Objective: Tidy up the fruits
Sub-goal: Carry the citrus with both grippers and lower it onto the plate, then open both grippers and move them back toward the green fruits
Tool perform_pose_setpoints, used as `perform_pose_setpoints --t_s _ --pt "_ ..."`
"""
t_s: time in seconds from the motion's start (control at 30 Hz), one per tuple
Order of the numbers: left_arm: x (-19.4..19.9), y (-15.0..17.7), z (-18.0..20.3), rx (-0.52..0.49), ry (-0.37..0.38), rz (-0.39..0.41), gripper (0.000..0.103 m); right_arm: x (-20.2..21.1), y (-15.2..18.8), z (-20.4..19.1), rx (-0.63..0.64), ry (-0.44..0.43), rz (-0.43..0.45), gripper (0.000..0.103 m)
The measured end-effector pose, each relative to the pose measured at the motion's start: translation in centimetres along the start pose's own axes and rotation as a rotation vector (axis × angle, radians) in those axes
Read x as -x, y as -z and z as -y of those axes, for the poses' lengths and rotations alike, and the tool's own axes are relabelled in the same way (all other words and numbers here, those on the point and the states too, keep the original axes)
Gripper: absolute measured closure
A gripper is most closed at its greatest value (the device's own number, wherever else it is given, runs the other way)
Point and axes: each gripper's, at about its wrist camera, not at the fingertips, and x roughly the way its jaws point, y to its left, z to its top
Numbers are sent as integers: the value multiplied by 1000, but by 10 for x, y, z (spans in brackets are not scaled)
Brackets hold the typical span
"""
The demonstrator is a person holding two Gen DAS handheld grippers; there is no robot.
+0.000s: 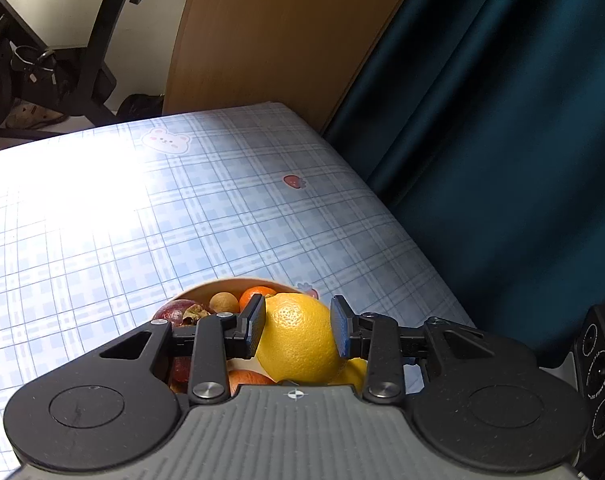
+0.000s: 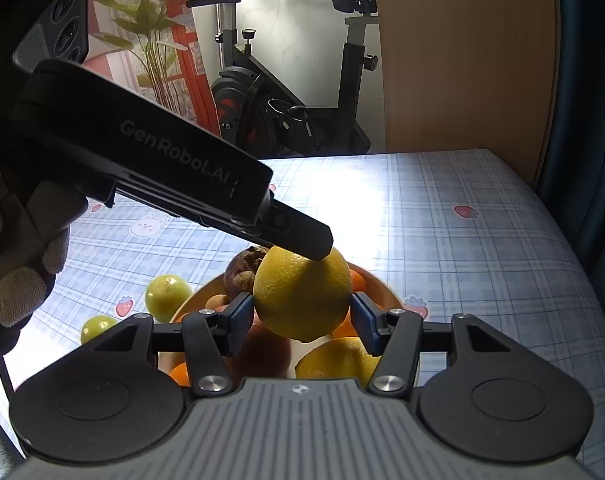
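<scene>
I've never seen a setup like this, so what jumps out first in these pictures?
A big yellow lemon, gripped between both pairs of tongs, the right tongs and the left tongs, above a fruit bowl. Two small green fruits sit on the checked tablecloth left of the bowl.

The worktop (image 1: 102, 208) lies bare beyond the bowl (image 2: 382, 286). Two green fruits (image 2: 167, 292) block its left side. A curtain (image 1: 502, 160) and wooden panel (image 1: 270, 40) wall the far right edge.

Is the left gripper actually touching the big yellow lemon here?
Touching. The left wrist view shows the lemon between the left gripper pads, both against its skin with no gap.
</scene>
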Motion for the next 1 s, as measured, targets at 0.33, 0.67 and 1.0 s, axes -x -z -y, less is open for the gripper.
perform_pose_setpoints --t_s 0.33,0.67,1.0 --pt "-16 -4 -8 37 -6 -23 66 -16 1 11 -16 -16 -28 47" --pt "-4 -5 -13 48 -10 -2 67 -20 -3 9 -20 -10 -44 48" --pt "35 2 -31 60 -45 52 67 -7 -3 -1 -27 33 -17 47"
